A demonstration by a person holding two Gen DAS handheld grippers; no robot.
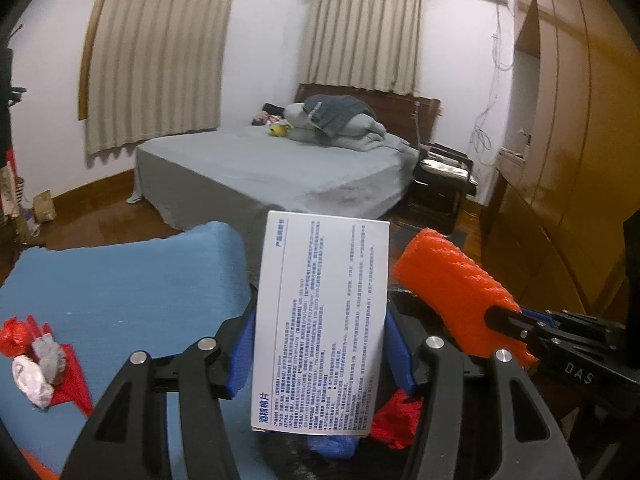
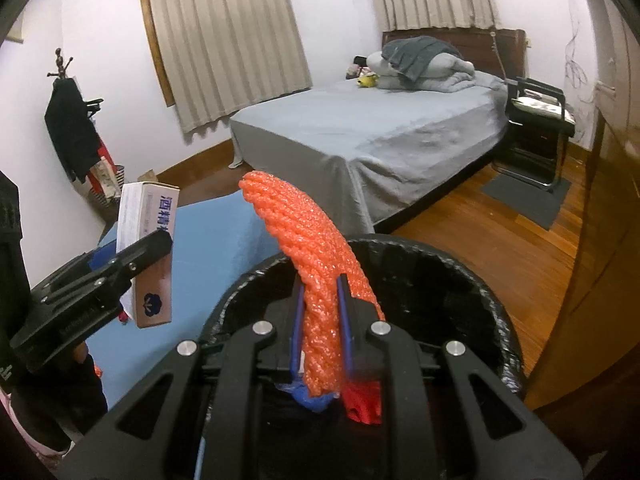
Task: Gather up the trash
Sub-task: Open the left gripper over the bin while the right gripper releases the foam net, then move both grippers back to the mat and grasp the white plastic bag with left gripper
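My left gripper [image 1: 320, 344] is shut on a white printed carton box [image 1: 320, 320], held upright beside the bin; the box also shows in the right wrist view [image 2: 150, 248]. My right gripper [image 2: 320, 320] is shut on an orange foam net sleeve [image 2: 308, 248], held over the black-lined trash bin [image 2: 472, 280]; the sleeve also shows in the left wrist view [image 1: 456, 292]. Red [image 2: 362, 402] and blue [image 2: 316, 400] scraps lie in the bin. Red wrapper [image 1: 16, 336] and crumpled grey and white wads [image 1: 38, 364] lie on the blue mat [image 1: 132, 280].
A bed with a grey sheet [image 2: 360, 132] stands behind the mat. A black chair [image 2: 540, 112] is beside it, a wooden wardrobe [image 1: 568, 120] on the right, a coat rack [image 2: 68, 120] at left. Wood floor [image 2: 500, 232] lies between bin and bed.
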